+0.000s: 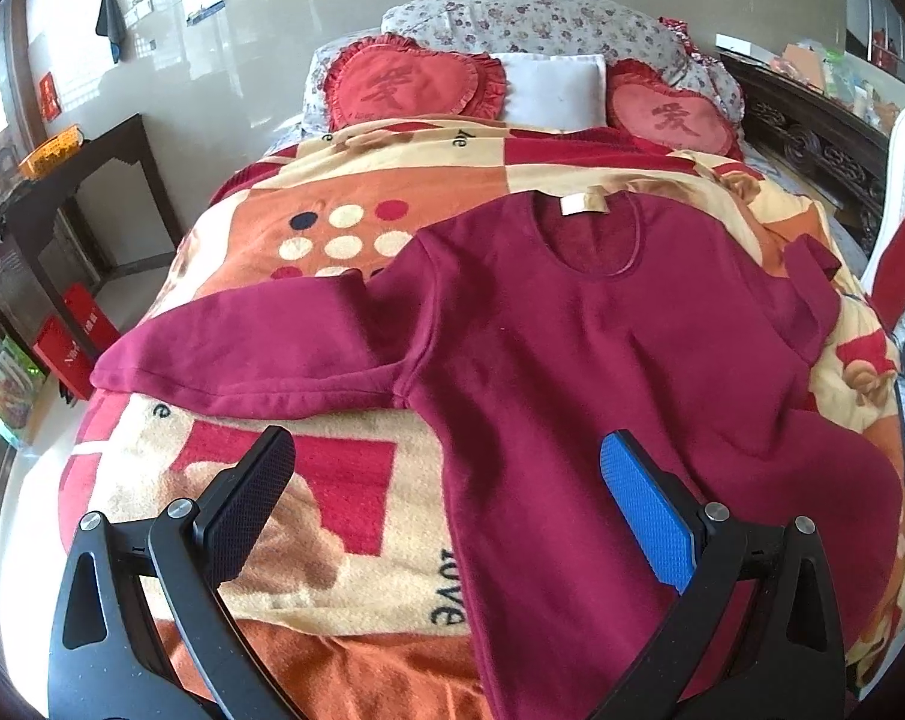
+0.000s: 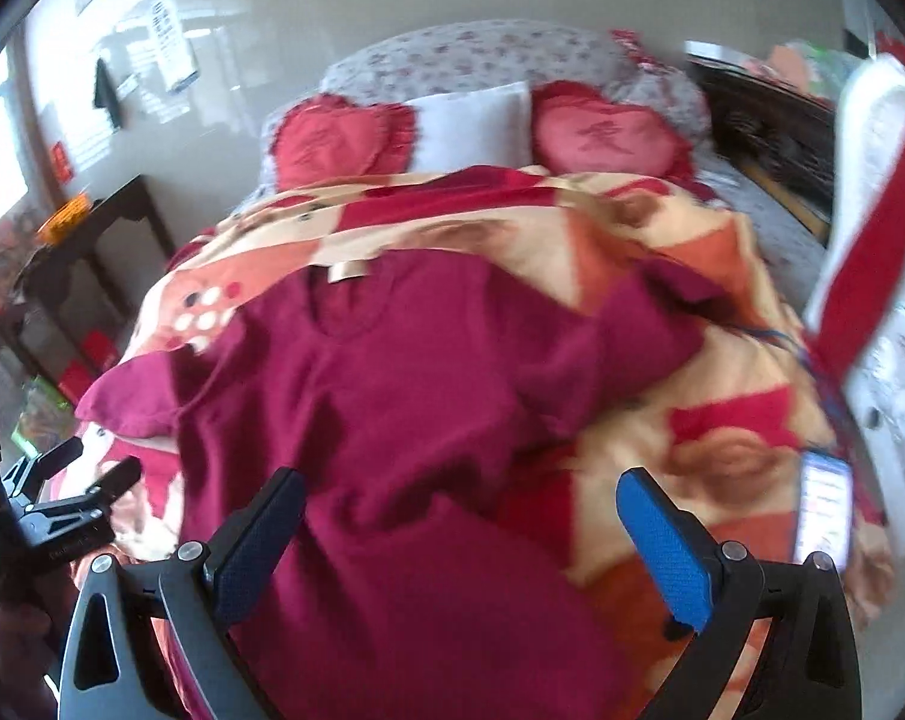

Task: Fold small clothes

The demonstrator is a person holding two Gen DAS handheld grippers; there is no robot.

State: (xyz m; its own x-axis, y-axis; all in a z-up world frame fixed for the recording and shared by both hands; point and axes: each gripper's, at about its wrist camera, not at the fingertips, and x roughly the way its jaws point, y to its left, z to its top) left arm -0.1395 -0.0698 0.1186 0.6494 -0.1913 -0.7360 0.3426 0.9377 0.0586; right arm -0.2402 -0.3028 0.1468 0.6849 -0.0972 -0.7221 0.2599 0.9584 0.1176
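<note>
A dark red long-sleeved top (image 1: 602,360) lies face up on the patterned blanket (image 1: 308,504), neck towards the pillows, with a cream label at the collar. Its left sleeve (image 1: 242,348) is spread out sideways; its right sleeve (image 1: 812,294) is bunched at the shoulder. My left gripper (image 1: 446,456) is open and empty above the top's lower left side. In the blurred right wrist view the top (image 2: 404,420) lies below my right gripper (image 2: 461,498), which is open and empty above its lower right part. The left gripper (image 2: 62,504) shows at the left there.
Two red heart cushions (image 1: 416,84) and a white pillow (image 1: 548,90) lie at the bed's head. A phone (image 2: 824,504) lies on the blanket at the right edge. A dark side table (image 1: 86,192) and red boxes (image 1: 74,342) stand left of the bed. A white chair (image 2: 884,252) stands on the right.
</note>
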